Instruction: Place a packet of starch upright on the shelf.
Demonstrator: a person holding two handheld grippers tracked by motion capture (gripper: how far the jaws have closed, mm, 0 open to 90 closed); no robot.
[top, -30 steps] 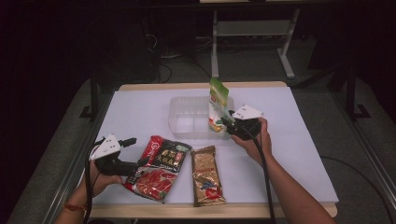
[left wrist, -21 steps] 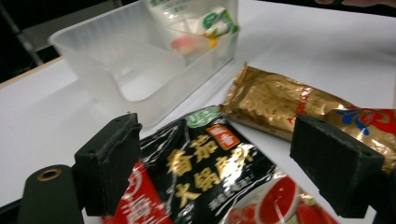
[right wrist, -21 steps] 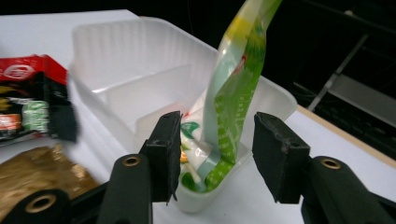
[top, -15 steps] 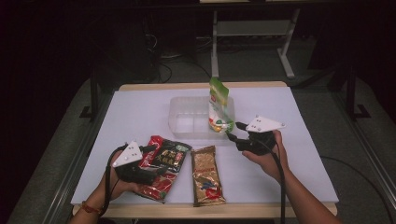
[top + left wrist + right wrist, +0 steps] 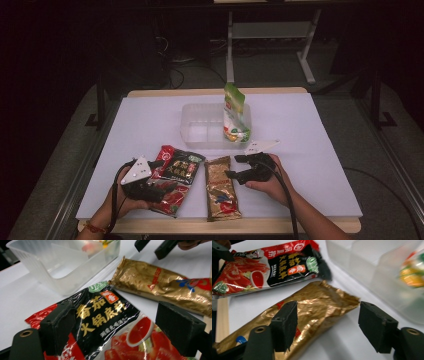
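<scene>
A red and black sauce packet (image 5: 176, 175) lies flat near the table's front edge. My left gripper (image 5: 164, 176) is open, its jaws straddling that packet (image 5: 105, 315) without pressing it. Beside it lies a gold packet (image 5: 221, 192). My right gripper (image 5: 231, 167) hovers at that packet's top right, and its jaws have just been opening. In the right gripper view the gold packet (image 5: 312, 307) lies below and between the open jaws (image 5: 329, 327), untouched. A green pouch (image 5: 234, 114) stands upright in the clear plastic container (image 5: 200, 132).
The clear container (image 5: 62, 277) has a divider and sits mid-table behind both packets. The white table surface (image 5: 310, 135) spreads to the right and left of it. A wooden edge (image 5: 250, 227) runs along the front. Dark floor and a metal frame lie beyond.
My right gripper has come away from the green pouch, which stays in the container, and moved down to the gold packet with wider jaws. My left gripper has shifted right onto the red packet.
</scene>
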